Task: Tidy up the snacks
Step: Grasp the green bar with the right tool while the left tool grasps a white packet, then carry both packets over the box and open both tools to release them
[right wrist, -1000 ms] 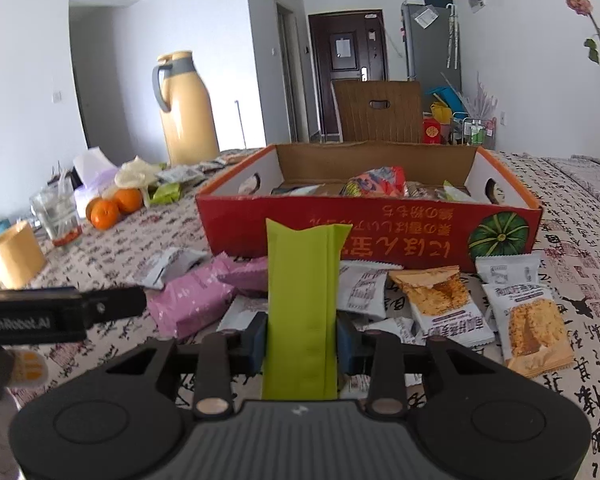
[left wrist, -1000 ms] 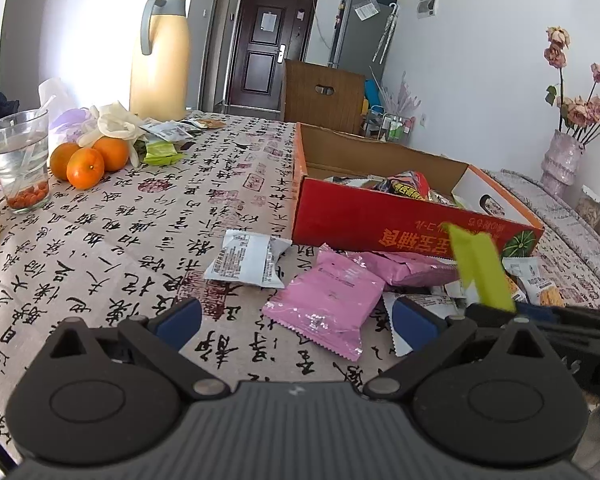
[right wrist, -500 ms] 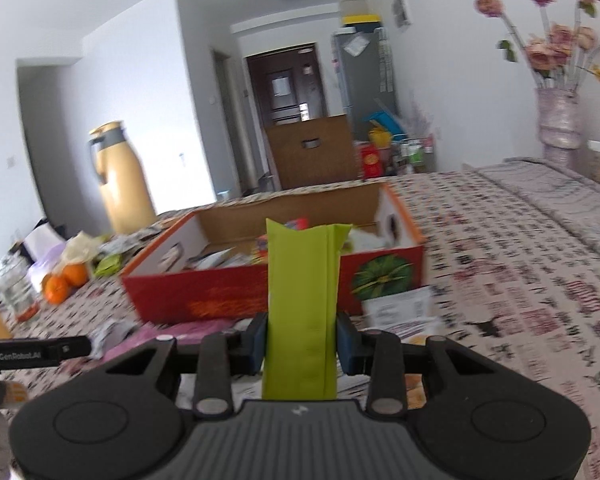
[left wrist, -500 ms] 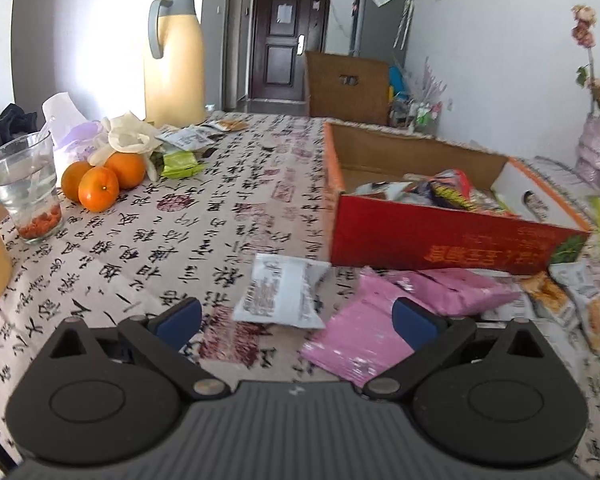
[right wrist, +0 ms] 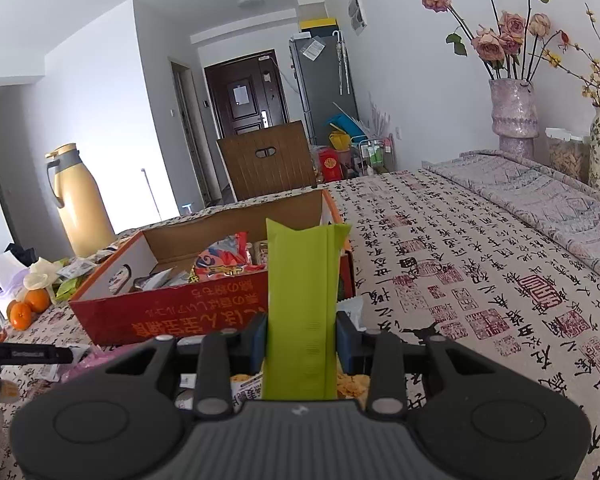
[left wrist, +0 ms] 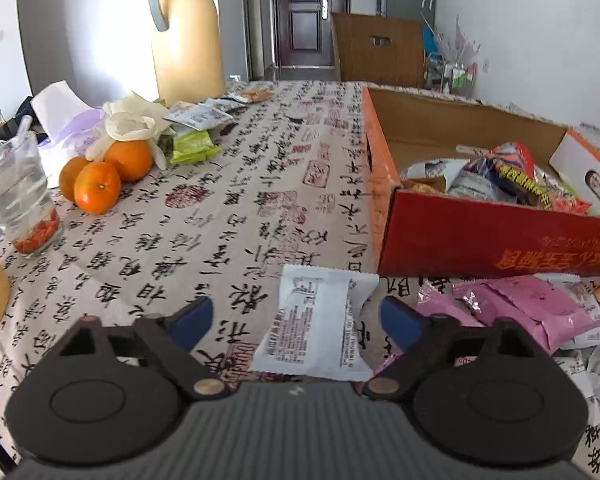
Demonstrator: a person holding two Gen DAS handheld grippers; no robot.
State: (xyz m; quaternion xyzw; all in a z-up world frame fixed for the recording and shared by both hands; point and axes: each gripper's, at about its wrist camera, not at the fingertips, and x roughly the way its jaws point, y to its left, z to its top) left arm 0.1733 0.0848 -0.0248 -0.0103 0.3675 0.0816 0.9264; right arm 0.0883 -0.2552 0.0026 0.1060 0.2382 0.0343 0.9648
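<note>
Green packet (right wrist: 302, 304) stands clamped upright in the right claw (right wrist: 302, 340), box (right wrist: 172, 316) just beyond for stowing, while the left claw (left wrist: 296, 320), closing, straddles a white packet (left wrist: 316, 332) untouched.

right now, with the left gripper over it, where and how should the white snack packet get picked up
Take the white snack packet across its narrow middle, coming down from above. It lies flat on the tablecloth, long axis running away from the left gripper, so the closing fingers already straddle its sides. Avoid the crimped ends; they probably slip. The pink packets sit close on the right.
</note>
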